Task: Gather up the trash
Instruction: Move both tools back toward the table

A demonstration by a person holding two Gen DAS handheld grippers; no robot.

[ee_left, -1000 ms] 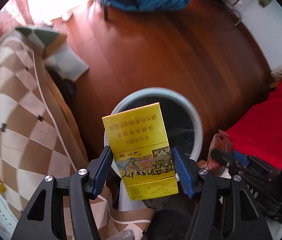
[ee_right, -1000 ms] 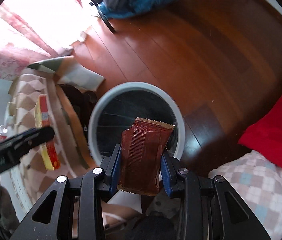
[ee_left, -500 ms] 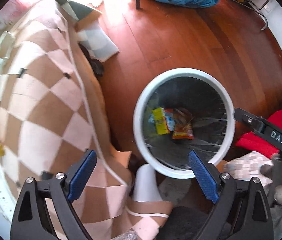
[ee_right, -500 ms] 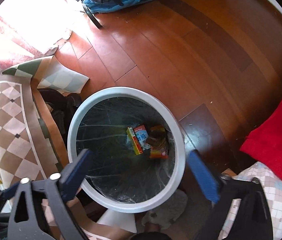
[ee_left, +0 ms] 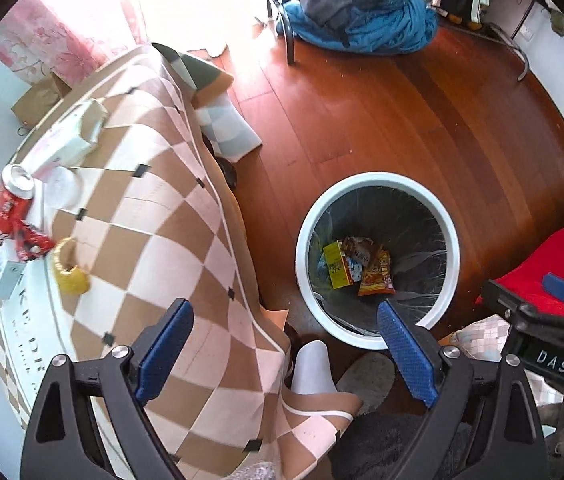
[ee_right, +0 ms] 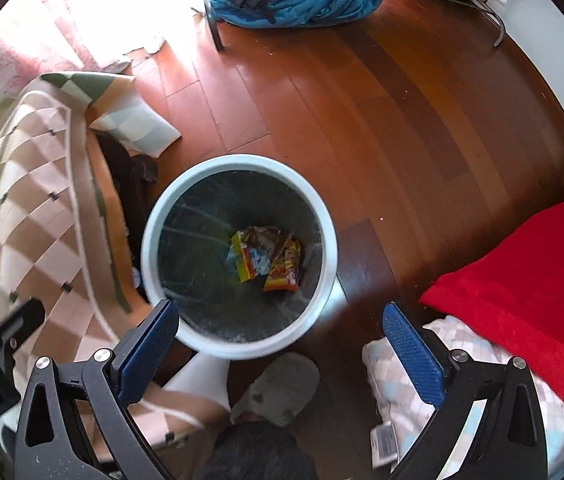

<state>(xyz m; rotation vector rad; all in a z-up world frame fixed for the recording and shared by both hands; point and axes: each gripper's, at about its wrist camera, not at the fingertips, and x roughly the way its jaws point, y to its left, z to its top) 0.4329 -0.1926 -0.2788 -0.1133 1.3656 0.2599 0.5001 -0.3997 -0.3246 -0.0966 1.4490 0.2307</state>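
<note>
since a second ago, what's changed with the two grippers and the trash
Both let go: the left gripper dropped its yellow box, the right gripper its brown wrapper. Both pieces now lie in the bin, and both grippers are open and empty. The bin stayed put.

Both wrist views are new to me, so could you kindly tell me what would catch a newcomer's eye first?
The round white-rimmed trash bin on the reddish wooden floor draws the eye, with a yellow cardboard box and an orange snack wrapper at its bottom. Left of it in the left wrist view, a crushed red soda can lies on the brown-and-cream checkered tablecloth. The left gripper and right gripper both show wide-open, empty jaws.
</note>
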